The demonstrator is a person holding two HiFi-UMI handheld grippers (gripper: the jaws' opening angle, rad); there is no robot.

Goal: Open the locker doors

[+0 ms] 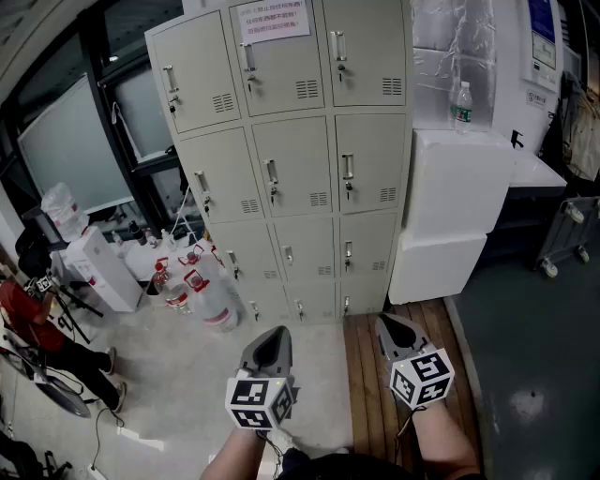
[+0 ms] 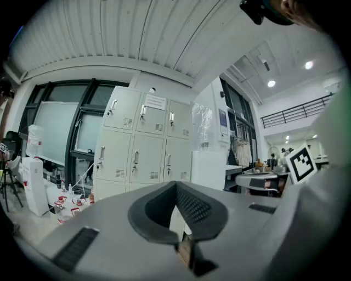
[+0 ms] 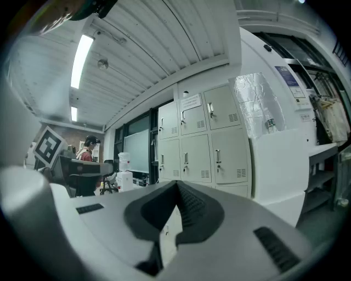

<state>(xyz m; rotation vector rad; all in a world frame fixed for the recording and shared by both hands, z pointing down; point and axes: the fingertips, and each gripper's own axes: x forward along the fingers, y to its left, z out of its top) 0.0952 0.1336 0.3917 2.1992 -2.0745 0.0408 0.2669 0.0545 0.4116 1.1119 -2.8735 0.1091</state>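
Cream locker doors (image 1: 292,167) standing shut
They are sitting flush in three upright columns, each bearing a metal handle and vent slots, facing the fingertips (image 1: 274,339) from well ahead, touching neither pair.

Dim indoors – ceiling strip light (image 3: 82,53) glares – fisheye edges

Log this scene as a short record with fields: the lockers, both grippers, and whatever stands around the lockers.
lockers: pale bank, three columns of doors, every door shut
notice: paper sheet on the top middle door
left gripper: jaws together, empty, short of the lockers
right gripper: jaws together, empty, short of the lockers
right of lockers: stacked white boxes, water bottle on top
left of lockers: jugs on the floor
task state: no door opened yet
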